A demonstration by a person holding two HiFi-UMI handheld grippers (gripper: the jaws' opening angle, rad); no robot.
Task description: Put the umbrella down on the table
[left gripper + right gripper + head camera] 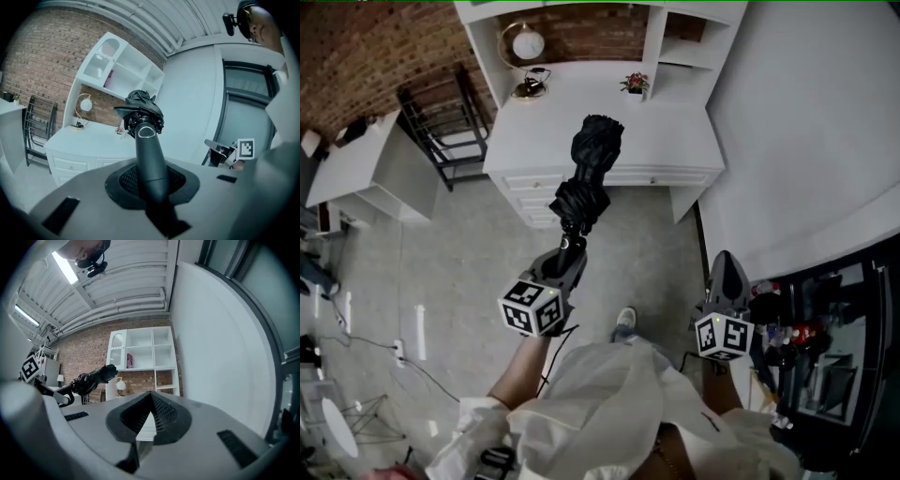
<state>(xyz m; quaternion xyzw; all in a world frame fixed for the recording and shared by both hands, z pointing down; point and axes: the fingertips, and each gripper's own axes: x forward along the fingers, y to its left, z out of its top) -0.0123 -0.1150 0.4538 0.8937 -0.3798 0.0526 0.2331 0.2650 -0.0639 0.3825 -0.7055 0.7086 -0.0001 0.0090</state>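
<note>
A folded black umbrella (591,173) sticks forward and up out of my left gripper (569,255), which is shut on its smooth black handle (150,159). The bunched canopy (139,108) points toward the white desk (666,141) ahead, and the umbrella's tip hangs over the desk's front edge in the head view. My right gripper (727,264) hangs at the right, jaws together, with nothing between them. In the right gripper view the umbrella (91,377) shows at the left, in front of the brick wall.
On the desk stand a round-globe lamp (526,43) and a small potted plant (635,84), under white shelves (117,70). A black metal rack (441,122) and a low white cabinet (356,164) stand to the left. A white wall (806,122) and dark shelving (834,366) lie to the right.
</note>
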